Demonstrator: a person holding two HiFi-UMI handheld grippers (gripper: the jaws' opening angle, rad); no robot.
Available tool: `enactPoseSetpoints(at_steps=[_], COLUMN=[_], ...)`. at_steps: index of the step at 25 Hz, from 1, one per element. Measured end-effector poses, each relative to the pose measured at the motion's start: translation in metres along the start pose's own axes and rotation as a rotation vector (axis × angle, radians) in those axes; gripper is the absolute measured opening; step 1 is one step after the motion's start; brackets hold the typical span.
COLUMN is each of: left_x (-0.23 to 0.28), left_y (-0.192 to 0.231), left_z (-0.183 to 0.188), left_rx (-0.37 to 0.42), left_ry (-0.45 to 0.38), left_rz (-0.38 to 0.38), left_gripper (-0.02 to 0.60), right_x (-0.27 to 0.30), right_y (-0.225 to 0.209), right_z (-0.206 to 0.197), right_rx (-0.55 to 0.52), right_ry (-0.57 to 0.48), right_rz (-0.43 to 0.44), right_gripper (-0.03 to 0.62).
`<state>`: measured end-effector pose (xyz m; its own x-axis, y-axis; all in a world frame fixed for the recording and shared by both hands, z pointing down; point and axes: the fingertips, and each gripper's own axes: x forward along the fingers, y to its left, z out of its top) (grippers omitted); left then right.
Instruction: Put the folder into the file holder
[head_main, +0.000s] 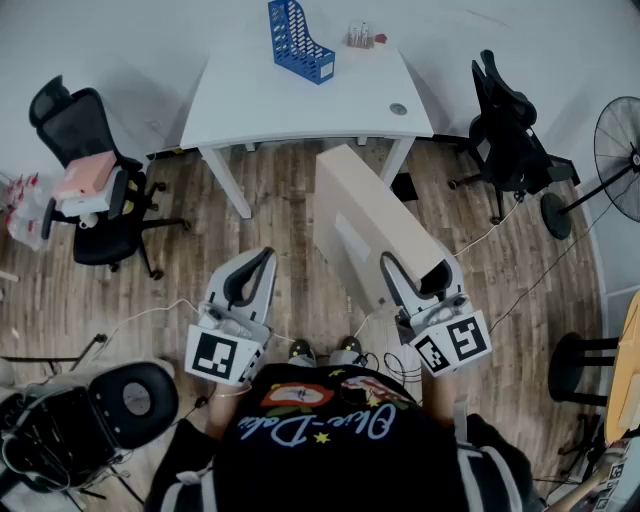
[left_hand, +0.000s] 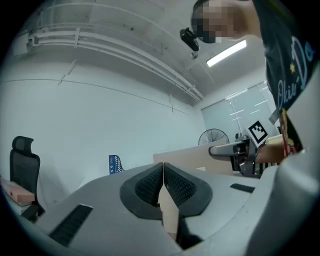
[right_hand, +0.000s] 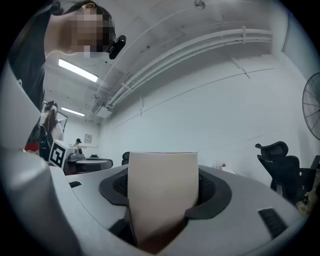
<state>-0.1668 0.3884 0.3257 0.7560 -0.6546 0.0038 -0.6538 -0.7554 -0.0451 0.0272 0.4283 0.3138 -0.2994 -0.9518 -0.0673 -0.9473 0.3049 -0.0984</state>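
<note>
A large beige folder (head_main: 365, 220) hangs slanted over the wooden floor, and my right gripper (head_main: 415, 275) is shut on its near end with the jaws spread wide. In the right gripper view the folder (right_hand: 162, 192) fills the gap between the pads. My left gripper (head_main: 258, 262) hangs to the folder's left, apart from it, with its jaws shut (left_hand: 163, 172); a thin beige sliver shows low between its pads. The blue file holder (head_main: 298, 40) stands upright at the far edge of the white table (head_main: 300, 105); it also shows small in the left gripper view (left_hand: 115, 163).
Some small bottles (head_main: 362, 37) stand on the table beside the holder. A black chair (head_main: 95, 190) with a pink box (head_main: 85, 175) stands left, another black chair (head_main: 510, 140) and a fan (head_main: 620, 150) right. A black stool (head_main: 135, 400) is near my left side.
</note>
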Motion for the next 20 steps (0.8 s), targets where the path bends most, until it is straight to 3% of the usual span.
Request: enactPoseSetpoints(at_steps=[9, 20], left_x=[0.009, 0.035], left_y=[-0.013, -0.044], left_z=[-0.003, -0.001], left_rx=[-0.007, 0.005], left_ry=[0.011, 0.024], left_rz=[0.002, 0.026], left_gripper=[0.005, 0.005], right_x=[-0.008, -0.024], right_y=[-0.013, -0.049], right_z=[0.002, 0.007], right_rx=[-0.052, 0.011], right_ry=[0.014, -0.014], right_rz=[-0.008, 0.031], right_gripper=[0.273, 0.273])
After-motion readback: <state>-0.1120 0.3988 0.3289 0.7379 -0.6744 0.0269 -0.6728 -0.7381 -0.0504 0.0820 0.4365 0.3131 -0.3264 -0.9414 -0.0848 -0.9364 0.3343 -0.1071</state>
